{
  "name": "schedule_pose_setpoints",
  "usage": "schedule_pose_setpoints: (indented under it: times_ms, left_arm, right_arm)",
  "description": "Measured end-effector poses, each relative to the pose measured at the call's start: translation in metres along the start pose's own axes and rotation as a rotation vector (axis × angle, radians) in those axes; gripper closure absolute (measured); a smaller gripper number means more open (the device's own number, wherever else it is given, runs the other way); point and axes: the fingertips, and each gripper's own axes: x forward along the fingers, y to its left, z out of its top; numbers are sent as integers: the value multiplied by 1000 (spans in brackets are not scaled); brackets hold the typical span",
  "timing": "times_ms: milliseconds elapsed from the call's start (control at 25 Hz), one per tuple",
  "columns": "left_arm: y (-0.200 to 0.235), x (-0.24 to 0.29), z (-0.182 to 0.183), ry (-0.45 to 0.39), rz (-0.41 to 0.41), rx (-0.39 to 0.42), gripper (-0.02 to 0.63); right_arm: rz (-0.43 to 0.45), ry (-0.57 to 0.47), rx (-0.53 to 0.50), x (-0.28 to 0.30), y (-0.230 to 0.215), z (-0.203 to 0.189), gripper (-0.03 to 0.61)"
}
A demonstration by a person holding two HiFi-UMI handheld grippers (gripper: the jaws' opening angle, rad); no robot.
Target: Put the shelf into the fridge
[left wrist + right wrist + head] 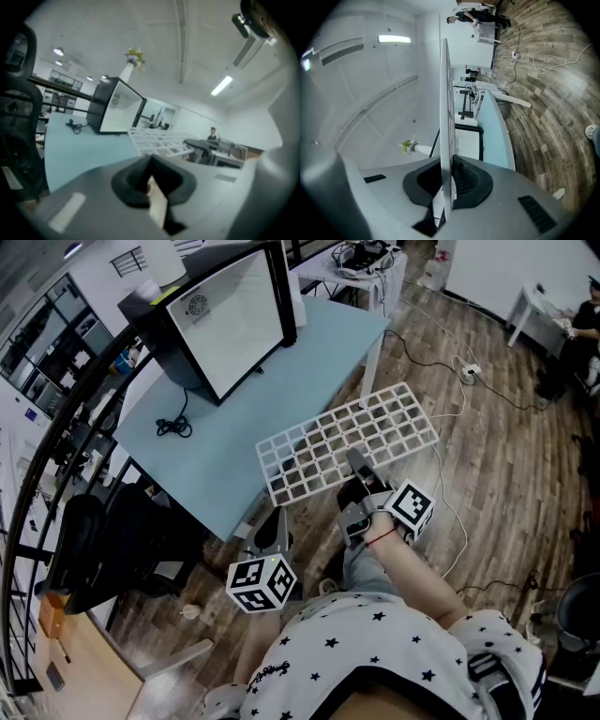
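Head view, left to right. Fridge (220,324): black box on the pale blue table (244,427), at 11 o'clock from frame centre, front facing the person; the pale inside shows, so I take it as open. A loose black cable (173,426) lies on the table at the fridge's 6 o'clock. Left gripper (274,523), at 7 o'clock from centre, below the table's near edge: jaws clenched together, nothing between them, well apart from the shelf; its own view confirms (151,180). Shelf (356,437): white wire grid at centre, lying roughly flat, its left part over the table's near corner, its right part over the wood floor; whether it rests on the table I cannot tell. Right gripper (361,470): at the shelf's 6 o'clock edge, grasping it, the grid seen edge-on between the pads in its own view (449,187). Step in hand, as I judge it: carrying, with insertion not yet begun. Next move calls for swinging the shelf toward 11 o'clock, squaring it to the opening, keeping it level, and sliding it in.
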Motion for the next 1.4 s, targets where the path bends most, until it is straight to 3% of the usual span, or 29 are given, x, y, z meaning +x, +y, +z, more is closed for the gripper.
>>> schedule_pose_setpoints:
  times_ms: [720,1400]
  left_arm:
    - [-1,9,0,-12,12,-32,607]
    - [3,129,42,-65,131,-65,607]
  right_arm:
    - [33,19,-15,11,2,6,540]
    - [52,159,10,136,-21,76,540]
